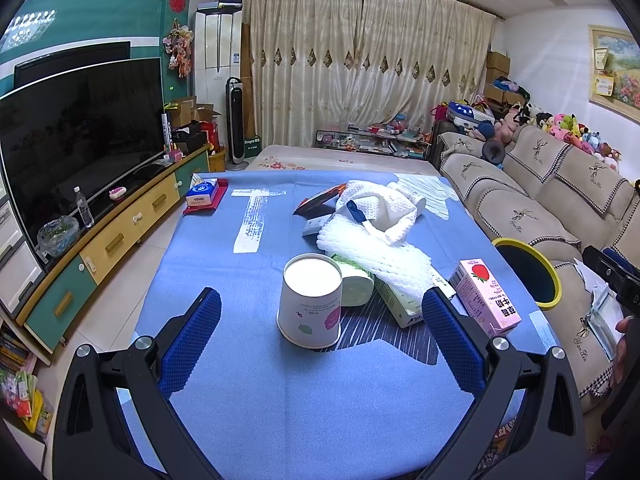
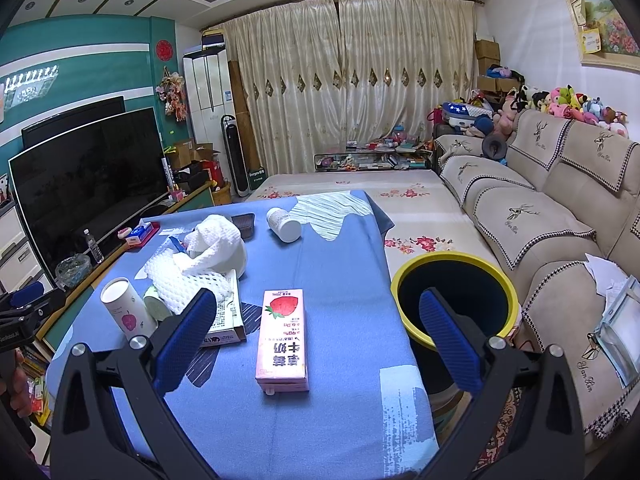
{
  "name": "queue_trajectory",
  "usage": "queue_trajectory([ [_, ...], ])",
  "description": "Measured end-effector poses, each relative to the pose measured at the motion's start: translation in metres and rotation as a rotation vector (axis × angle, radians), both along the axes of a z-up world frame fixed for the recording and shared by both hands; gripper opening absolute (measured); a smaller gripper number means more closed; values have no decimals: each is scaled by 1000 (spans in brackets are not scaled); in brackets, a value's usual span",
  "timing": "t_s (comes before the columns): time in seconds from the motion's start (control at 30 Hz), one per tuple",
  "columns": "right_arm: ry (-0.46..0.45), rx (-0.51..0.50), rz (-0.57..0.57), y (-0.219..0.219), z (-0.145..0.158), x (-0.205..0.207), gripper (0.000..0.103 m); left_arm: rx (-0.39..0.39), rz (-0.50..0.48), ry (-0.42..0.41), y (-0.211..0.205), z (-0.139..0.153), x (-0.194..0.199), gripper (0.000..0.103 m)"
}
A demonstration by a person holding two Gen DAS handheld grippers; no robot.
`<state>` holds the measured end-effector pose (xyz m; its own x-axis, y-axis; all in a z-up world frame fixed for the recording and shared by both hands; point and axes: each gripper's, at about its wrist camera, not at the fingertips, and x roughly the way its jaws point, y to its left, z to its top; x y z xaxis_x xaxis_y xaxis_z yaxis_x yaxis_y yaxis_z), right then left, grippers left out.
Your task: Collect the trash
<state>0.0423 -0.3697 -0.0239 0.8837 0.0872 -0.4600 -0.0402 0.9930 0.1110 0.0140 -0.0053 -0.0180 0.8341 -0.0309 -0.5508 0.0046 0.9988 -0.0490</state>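
Note:
Trash lies on a blue-clothed table [image 1: 248,380]. An upside-down white paper cup [image 1: 310,304] stands just ahead of my open, empty left gripper [image 1: 320,322]. Behind it lie a white foam net [image 1: 372,252], a crumpled white paper towel [image 1: 384,208], a flat carton [image 1: 400,300] and a white bottle [image 2: 283,224]. A pink strawberry milk carton [image 2: 283,340] lies flat between the fingers of my open, empty right gripper [image 2: 318,322]. A yellow-rimmed dark bin [image 2: 454,298] stands beside the table's right edge, also in the left wrist view [image 1: 528,276].
A tissue box on a red tray [image 1: 205,197] sits at the table's far left. A TV [image 1: 80,136] on a low cabinet runs along the left. A beige sofa [image 2: 560,216] with papers and plush toys is on the right.

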Motion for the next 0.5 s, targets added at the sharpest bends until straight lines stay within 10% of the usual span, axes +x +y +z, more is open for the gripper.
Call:
queue_trajectory([
  [0.5,4,1,2,0,0,1,97,0,0,2,0,0,0,99],
])
